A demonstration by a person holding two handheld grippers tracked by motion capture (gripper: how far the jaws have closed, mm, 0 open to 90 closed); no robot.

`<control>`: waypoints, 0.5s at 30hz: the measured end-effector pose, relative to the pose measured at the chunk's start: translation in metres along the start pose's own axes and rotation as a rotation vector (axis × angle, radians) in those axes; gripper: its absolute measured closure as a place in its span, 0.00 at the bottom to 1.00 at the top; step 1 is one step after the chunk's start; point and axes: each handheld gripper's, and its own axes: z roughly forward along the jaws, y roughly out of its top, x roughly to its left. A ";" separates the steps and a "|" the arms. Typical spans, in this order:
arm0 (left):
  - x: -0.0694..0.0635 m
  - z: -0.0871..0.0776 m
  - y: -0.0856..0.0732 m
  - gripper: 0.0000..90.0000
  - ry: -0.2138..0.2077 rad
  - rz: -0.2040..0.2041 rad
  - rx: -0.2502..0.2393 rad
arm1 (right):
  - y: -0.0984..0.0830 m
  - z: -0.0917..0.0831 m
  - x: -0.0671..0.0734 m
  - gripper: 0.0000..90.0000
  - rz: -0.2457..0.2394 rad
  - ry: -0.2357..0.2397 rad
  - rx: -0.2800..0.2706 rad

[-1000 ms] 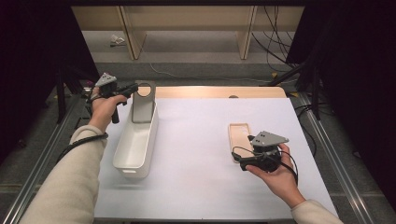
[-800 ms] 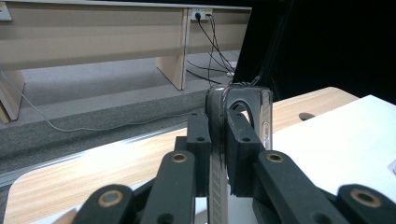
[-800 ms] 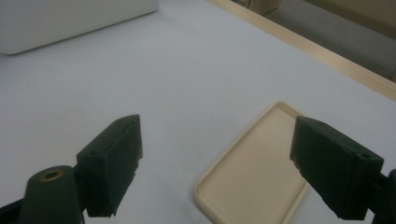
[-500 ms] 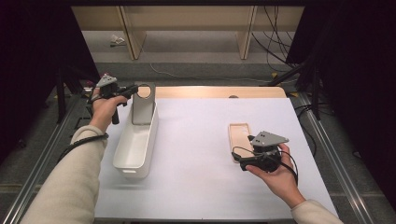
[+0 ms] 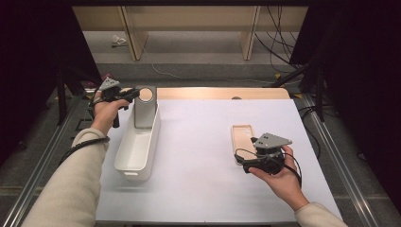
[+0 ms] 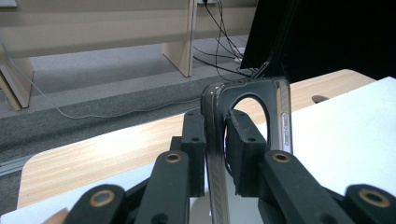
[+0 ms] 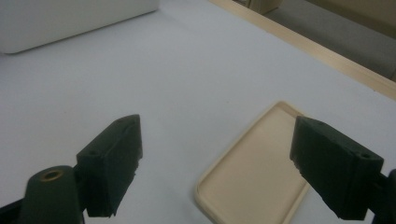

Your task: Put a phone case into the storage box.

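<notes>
A grey phone case [image 5: 144, 111] with a round camera hole stands upright at the far end of the white bin [image 5: 124, 144]. My left gripper [image 5: 134, 93] is shut on its top edge. In the left gripper view the thin glossy case [image 6: 214, 154] sits between the two pads of that gripper [image 6: 217, 122], whose jaws have just been easing open a little. A cream phone case [image 5: 242, 134] lies flat on the white mat at the right. My right gripper [image 5: 242, 164] hovers just near of it. Its jaws stand open over the cream case [image 7: 254, 182], with nothing between the fingers of this gripper [image 7: 215, 156].
The white mat [image 5: 198, 161] covers a wooden table [image 5: 222, 93] whose far edge shows. A corner of the white bin [image 7: 70, 21] lies far off in the right gripper view. Metal rails [image 5: 326, 142] run along both sides. Cables and wooden legs are on the floor beyond.
</notes>
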 end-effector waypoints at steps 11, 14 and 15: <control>0.001 0.002 -0.002 0.83 0.027 0.023 0.032 | 0.000 0.000 0.000 0.20 -0.002 0.001 0.001; 0.001 0.003 -0.002 0.83 0.033 0.027 0.041 | 0.000 0.000 0.000 0.20 -0.002 0.002 0.002; 0.001 0.004 -0.003 0.82 0.036 0.026 0.040 | 0.000 0.000 0.000 0.20 -0.003 0.001 0.002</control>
